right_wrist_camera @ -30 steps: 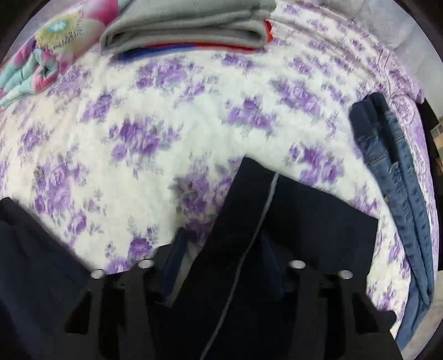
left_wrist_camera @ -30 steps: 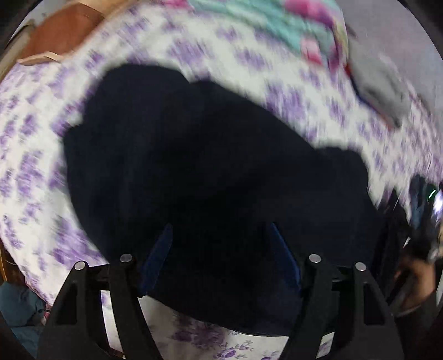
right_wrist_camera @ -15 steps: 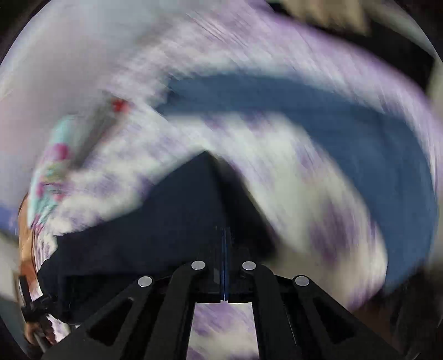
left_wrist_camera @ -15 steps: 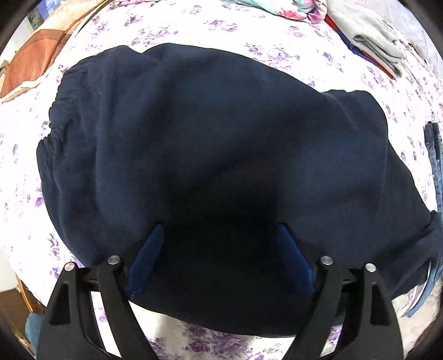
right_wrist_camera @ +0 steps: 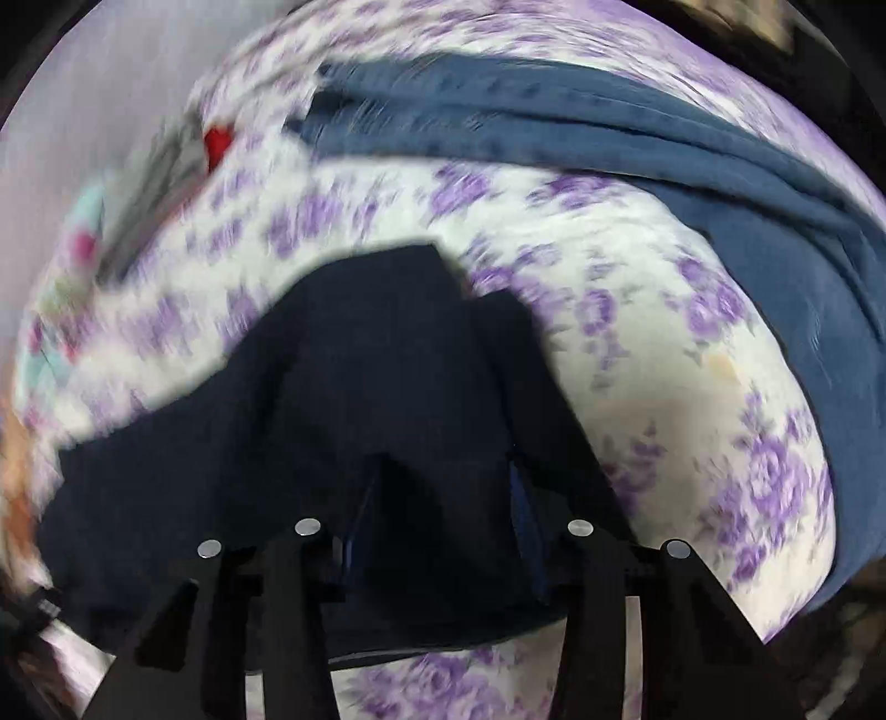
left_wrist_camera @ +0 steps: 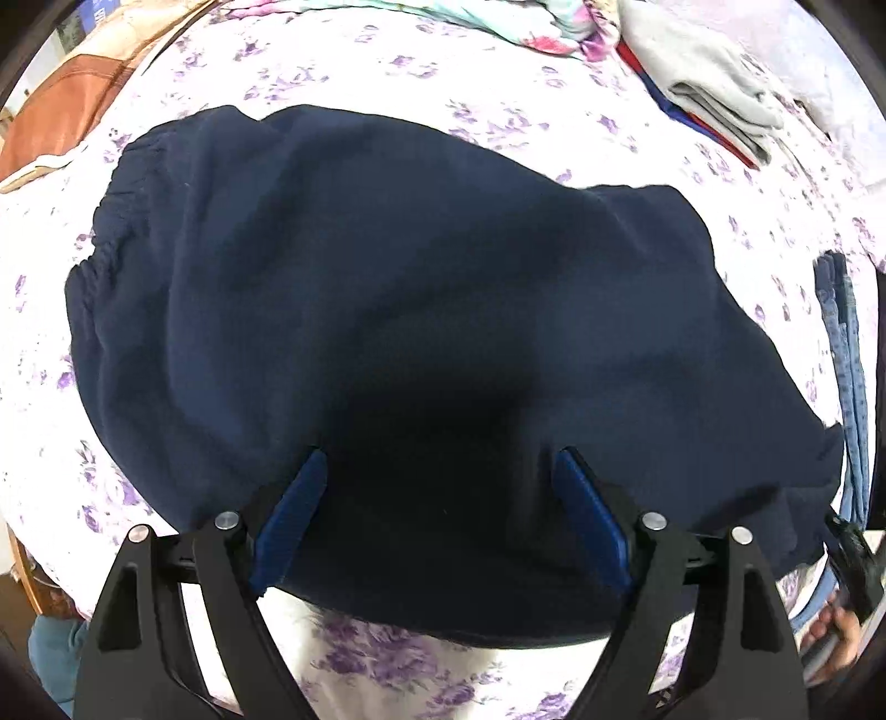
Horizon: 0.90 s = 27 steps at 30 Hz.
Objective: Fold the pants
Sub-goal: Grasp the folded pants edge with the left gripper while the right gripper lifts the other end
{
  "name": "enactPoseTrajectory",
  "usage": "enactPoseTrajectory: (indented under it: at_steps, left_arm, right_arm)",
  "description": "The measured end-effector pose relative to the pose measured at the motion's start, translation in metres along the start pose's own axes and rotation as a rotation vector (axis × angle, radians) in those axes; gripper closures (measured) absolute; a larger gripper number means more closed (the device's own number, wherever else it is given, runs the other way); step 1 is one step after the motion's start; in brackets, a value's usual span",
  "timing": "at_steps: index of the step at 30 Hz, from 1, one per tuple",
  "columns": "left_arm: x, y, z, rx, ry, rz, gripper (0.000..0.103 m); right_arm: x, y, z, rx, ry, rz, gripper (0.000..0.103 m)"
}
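Note:
Dark navy pants (left_wrist_camera: 387,277) lie spread and folded on the flowered bed sheet (left_wrist_camera: 498,111), elastic waistband at the left. My left gripper (left_wrist_camera: 438,454) hovers over their near part, pointing steeply down, open wide, with no cloth pinched. In the blurred right wrist view the pants' (right_wrist_camera: 360,360) end lies under my right gripper (right_wrist_camera: 446,465). Its jaws are opening; dark cloth lies between and below them, and the pads do not press on it.
Folded blue jeans (left_wrist_camera: 847,354) lie along the bed's right edge, seen as a blue band of jeans (right_wrist_camera: 609,133) in the right wrist view. A grey folded pile (left_wrist_camera: 714,83) and a colourful blanket (left_wrist_camera: 443,16) sit at the far side. A hand (left_wrist_camera: 836,637) shows at bottom right.
The left gripper's jaws widened and it shifted over the pants. The right gripper swung round, shut on the pants' end, and its jaws now stand apart.

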<state>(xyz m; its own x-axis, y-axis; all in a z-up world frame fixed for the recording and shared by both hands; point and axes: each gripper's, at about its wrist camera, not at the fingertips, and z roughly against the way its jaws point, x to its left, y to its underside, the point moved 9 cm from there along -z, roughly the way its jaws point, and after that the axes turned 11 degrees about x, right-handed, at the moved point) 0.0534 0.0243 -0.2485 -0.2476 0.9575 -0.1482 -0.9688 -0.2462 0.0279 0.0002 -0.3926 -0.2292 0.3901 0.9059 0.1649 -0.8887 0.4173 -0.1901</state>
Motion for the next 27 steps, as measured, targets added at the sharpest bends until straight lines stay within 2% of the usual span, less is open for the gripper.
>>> enactPoseTrajectory:
  at_steps: [2,3,4,10,13,14,15,17,18,19,20,21,22,23,24,25,26,27]
  left_arm:
    - [0.002,0.006,-0.004,0.010,0.011,0.008,0.021]
    - [0.006,0.004,-0.006,0.010,0.012,0.010,0.021]
    - [0.006,0.005,-0.006,0.008,0.012,0.011,0.021]
    - [0.004,-0.003,0.001,0.012,0.031,0.026,0.021]
    - [0.003,-0.004,0.007,0.006,0.046,0.015,0.021]
    - [0.001,-0.004,0.004,0.009,0.041,0.000,0.021]
    - [0.001,-0.003,0.000,0.015,0.029,-0.010,0.021]
    - [0.000,-0.001,-0.009,0.024,-0.001,-0.032,0.021]
    - [-0.001,-0.001,-0.010,0.020,-0.010,-0.038,0.021]
    - [-0.003,-0.002,-0.008,0.013,-0.022,-0.050,0.021]
    - [-0.004,-0.001,-0.005,0.009,-0.020,-0.058,0.021]
    - [-0.005,-0.001,-0.002,0.002,-0.009,-0.062,0.021]
    - [-0.004,0.000,0.002,-0.004,0.003,-0.063,0.021]
    - [-0.004,-0.001,0.007,-0.017,0.019,-0.062,0.021]
    - [-0.004,-0.001,0.012,-0.031,0.028,-0.065,0.021]
    - [-0.003,-0.002,0.017,-0.050,0.031,-0.068,0.021]
    - [-0.003,-0.005,0.024,-0.081,0.028,-0.072,0.021]
    - [-0.003,-0.008,0.030,-0.112,0.022,-0.076,0.021]
  right_arm:
    - [0.000,-0.002,-0.001,0.003,0.012,0.017,0.071]
    - [-0.001,-0.004,0.003,0.006,-0.016,0.015,0.091]
    - [-0.002,-0.005,0.009,0.000,-0.016,0.022,0.095]
    - [0.001,-0.006,0.101,-0.141,-0.068,0.100,0.097]
    - [-0.016,0.007,0.107,-0.094,-0.031,0.107,0.097]
    - [-0.020,0.010,0.099,-0.074,-0.007,0.104,0.097]
    - [-0.032,0.018,0.074,-0.009,0.039,0.097,0.095]
    - [-0.049,0.024,0.034,0.053,0.110,0.052,0.088]
    - [-0.058,0.027,0.016,0.093,0.149,0.019,0.071]
    - [-0.064,0.026,0.011,0.100,0.170,-0.029,0.065]
    - [-0.063,0.016,0.023,0.040,0.182,-0.084,0.065]
    - [-0.054,0.007,0.035,-0.012,0.195,-0.067,0.065]
    - [-0.043,-0.001,0.048,-0.064,0.216,-0.028,0.064]
    - [-0.021,-0.015,0.067,-0.151,0.247,0.049,0.062]
    - [-0.001,-0.024,0.078,-0.207,0.243,0.105,0.056]
    - [0.023,-0.031,0.084,-0.237,0.201,0.163,0.056]
    - [0.062,-0.037,0.081,-0.229,0.095,0.252,0.057]
    - [0.094,-0.039,0.074,-0.208,0.024,0.318,0.060]
